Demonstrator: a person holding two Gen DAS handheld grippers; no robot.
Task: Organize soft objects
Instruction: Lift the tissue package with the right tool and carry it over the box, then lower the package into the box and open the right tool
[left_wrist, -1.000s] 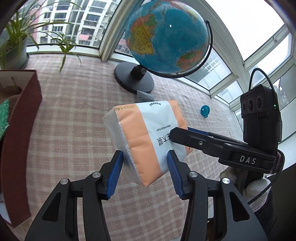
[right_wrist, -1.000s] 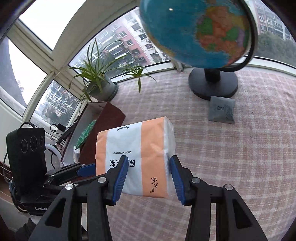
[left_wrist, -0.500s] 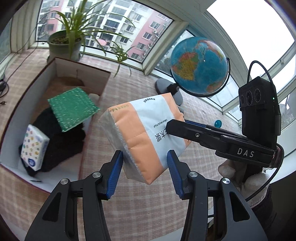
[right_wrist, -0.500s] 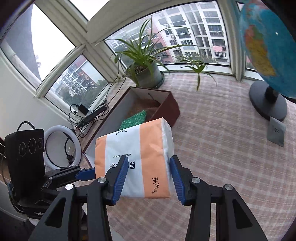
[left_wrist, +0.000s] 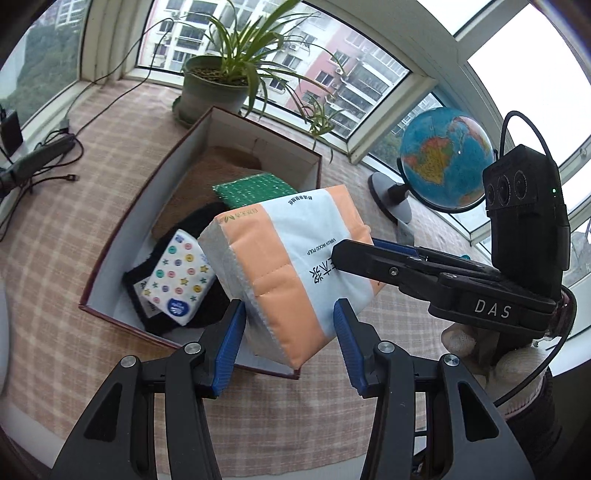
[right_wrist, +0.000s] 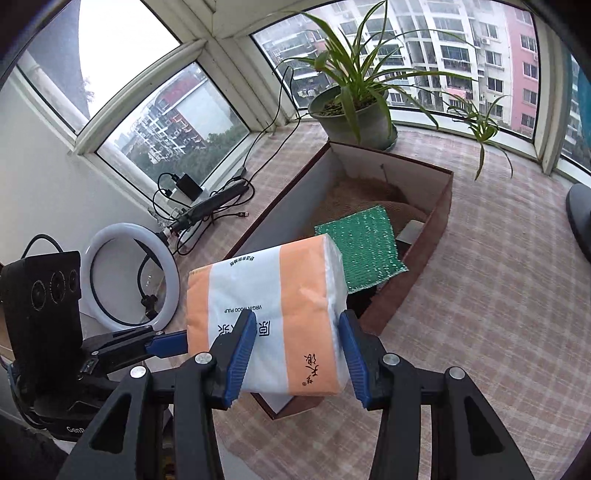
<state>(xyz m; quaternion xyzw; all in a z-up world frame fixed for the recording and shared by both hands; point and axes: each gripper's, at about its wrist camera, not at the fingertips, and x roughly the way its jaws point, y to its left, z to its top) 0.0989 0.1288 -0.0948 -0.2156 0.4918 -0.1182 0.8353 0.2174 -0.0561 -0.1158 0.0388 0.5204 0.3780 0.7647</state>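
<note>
Both grippers grasp one orange-and-white tissue pack (left_wrist: 291, 266): left gripper (left_wrist: 288, 332) clamps its near corner between blue pads, right gripper (right_wrist: 297, 349) clamps the opposite end, its finger reaching in from 3 o'clock in the left wrist view. Pack is held in the air, tilted, above the near edge of the open cardboard box (left_wrist: 258, 144) on the checked cloth (left_wrist: 55, 206). Inside the box: small patterned tissue packet (left_wrist: 177, 280) on a black cloth (left_wrist: 207, 306) at 9 o'clock of the pack, green sponge (right_wrist: 360, 245) and brown cloth (left_wrist: 207, 177) toward 12; potted plant (left_wrist: 218, 85) beyond the box, globe (left_wrist: 445, 158) at 2 o'clock.
</note>
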